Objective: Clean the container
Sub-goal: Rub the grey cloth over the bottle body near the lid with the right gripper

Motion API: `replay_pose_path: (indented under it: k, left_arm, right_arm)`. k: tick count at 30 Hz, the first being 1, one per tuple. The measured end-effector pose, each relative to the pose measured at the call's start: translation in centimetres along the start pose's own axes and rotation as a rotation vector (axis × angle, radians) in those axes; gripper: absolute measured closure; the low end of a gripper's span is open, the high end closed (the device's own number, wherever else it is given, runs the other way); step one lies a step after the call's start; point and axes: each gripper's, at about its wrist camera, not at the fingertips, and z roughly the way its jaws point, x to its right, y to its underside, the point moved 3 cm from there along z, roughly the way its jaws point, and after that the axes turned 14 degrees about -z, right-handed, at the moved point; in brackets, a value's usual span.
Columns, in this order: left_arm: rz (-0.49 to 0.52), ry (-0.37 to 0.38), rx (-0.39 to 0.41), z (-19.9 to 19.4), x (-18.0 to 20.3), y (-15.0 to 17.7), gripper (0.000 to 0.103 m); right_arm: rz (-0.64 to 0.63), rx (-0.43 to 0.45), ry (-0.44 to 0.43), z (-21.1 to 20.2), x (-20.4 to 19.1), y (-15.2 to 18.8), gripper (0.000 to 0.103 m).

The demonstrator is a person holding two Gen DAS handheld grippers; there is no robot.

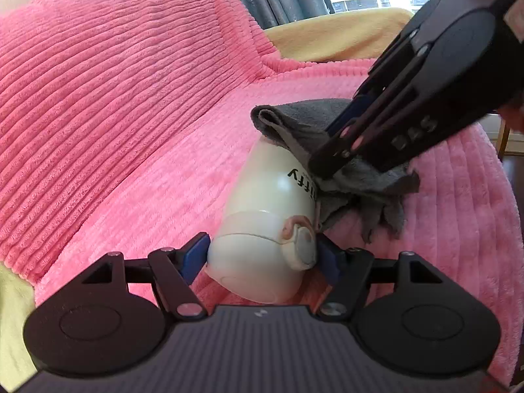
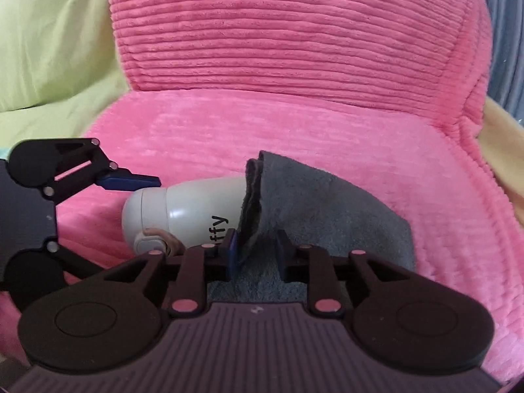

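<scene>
Your left gripper is clamped on the cap end of the white bottle, one blue pad pressed to each side of the cap, so the bottle lies on its side and runs straight out ahead of those jaws over the pink ribbed cover. The cap's round button and small loop face the right-hand pad. The bottle's far end is wrapped in the grey cloth, whose folded edge crosses the body just past the black lettering.

Your right gripper is closed on that cloth: a bunched fold sits between its pads, with the left pad just beside the lettered wall of the bottle and more cloth spreading ahead and to the right of the jaws. Whether the pads also pinch the bottle through the fabric, you cannot tell.

Beyond both sets of jaws the cover's flat seat lies bare as far as the upright pink back cushion. To the right of your right jaws, the cloth's loose edge ends on bare pink plush. A yellow-green sheet borders the cover well left of them.
</scene>
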Motion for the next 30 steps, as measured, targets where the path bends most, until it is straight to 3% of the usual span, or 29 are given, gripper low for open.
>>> replay_pose_path:
  k: [4, 7, 9, 14, 17, 19, 25, 28, 30]
  left_arm:
    - [0.003, -0.013, -0.014, 1.1, 0.0, -0.2, 0.034]
    - [0.055, -0.040, -0.008, 1.2, 0.8, 0.0, 0.035]
    - [0.115, -0.074, 0.002, 1.1, 1.5, 0.1, 0.035]
    - [0.414, -0.220, 0.046, 0.8, 4.1, 1.1, 0.033]
    - [0.518, -0.267, 0.054, 0.9, 4.8, 1.6, 0.033]
    - [0.551, -0.283, 0.058, 0.9, 5.1, 1.7, 0.033]
    - [0.679, -0.339, 0.082, 0.9, 6.4, 2.3, 0.033]
    - [0.713, -0.345, 0.084, 0.9, 6.7, 2.4, 0.033]
    - [0.735, -0.328, 0.069, 1.1, 7.0, 2.7, 0.037]
  right_arm:
    - [-0.011, -0.016, 0.059, 1.0, -0.8, 0.5, 0.083]
    - [0.041, -0.022, 0.045, 2.0, 0.0, 2.0, 0.092]
    - [0.158, 0.018, -0.013, 1.5, 2.3, 2.8, 0.103]
    - [0.509, 0.134, -0.179, 0.3, 8.7, 4.5, 0.103]
    - [0.621, 0.210, -0.268, -0.4, 11.3, 4.4, 0.102]
    - [0.597, 0.254, -0.344, -0.9, 11.0, 3.1, 0.102]
    - [0.428, 0.302, -0.579, -1.6, 5.3, -0.9, 0.102]
    - [0.397, 0.252, -0.580, 0.0, 3.8, -1.3, 0.103]
    - [0.446, 0.232, -0.564, 1.7, 4.4, -0.8, 0.103]
